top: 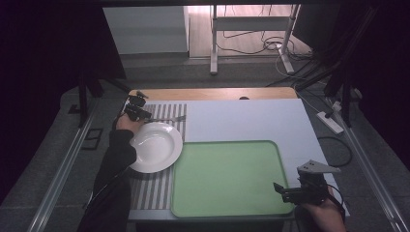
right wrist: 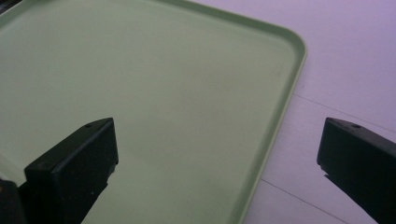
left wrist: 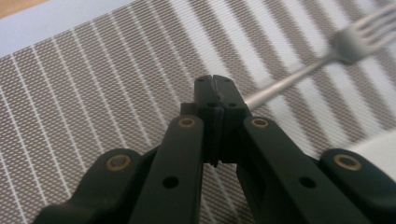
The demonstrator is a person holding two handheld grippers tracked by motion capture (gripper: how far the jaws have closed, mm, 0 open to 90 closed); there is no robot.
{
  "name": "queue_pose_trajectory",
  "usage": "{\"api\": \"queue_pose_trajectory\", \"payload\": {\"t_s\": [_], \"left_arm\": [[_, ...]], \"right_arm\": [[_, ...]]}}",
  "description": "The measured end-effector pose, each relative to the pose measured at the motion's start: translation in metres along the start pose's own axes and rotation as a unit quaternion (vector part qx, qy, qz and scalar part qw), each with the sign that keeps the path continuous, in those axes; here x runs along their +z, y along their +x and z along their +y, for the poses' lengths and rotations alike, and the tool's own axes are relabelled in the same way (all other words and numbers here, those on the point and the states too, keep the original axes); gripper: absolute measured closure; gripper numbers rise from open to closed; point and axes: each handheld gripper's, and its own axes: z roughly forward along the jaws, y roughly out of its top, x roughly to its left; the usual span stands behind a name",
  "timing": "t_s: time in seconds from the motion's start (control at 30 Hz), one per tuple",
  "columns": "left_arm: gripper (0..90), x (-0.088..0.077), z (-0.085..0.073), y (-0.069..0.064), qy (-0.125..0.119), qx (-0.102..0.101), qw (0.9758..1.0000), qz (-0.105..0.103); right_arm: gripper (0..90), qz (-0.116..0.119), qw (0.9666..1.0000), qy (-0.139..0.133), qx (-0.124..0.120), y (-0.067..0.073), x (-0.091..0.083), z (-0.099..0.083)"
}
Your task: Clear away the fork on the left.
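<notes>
A metal fork (top: 168,118) lies on the striped placemat (top: 153,189) just beyond a white deep plate (top: 145,166). My left gripper (top: 146,117) is at the fork's handle end, behind the plate. In the left gripper view the jaws of my left gripper (left wrist: 215,83) are closed together, and the fork (left wrist: 303,74) sticks out from them to the upper right, so they grip its handle. My right gripper (top: 281,192) hovers open at the near right corner of the green tray (top: 227,179). Between its fingers (right wrist: 219,144) is nothing but the tray's corner (right wrist: 140,70).
The placemat (left wrist: 93,93) covers the table's left side, and the plate's rim (left wrist: 379,145) shows at the lower right of the left gripper view. A white cover (top: 241,118) spans the table behind the tray. A strip of wooden tabletop (top: 212,93) runs along the far edge.
</notes>
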Motion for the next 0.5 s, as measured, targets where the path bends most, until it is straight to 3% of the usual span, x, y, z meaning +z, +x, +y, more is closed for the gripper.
{"api": "queue_pose_trajectory", "payload": {"t_s": [0.17,0.27,0.5], "left_arm": [[89.1,0.007,0.002,0.005,0.015,-0.006,0.9999,0.006],[89.2,0.006,0.000,0.005,0.020,-0.010,0.9998,-0.004],[89.2,-0.001,-0.009,0.000,0.043,0.012,0.9985,-0.031]], "right_arm": [[0.0,0.000,1.0000,0.001,0.002,0.000,0.000,0.000],[0.0,-0.001,1.0000,0.001,0.002,0.000,-0.001,0.000],[0.0,0.000,1.0000,0.001,-0.001,0.000,0.000,-0.001]]}}
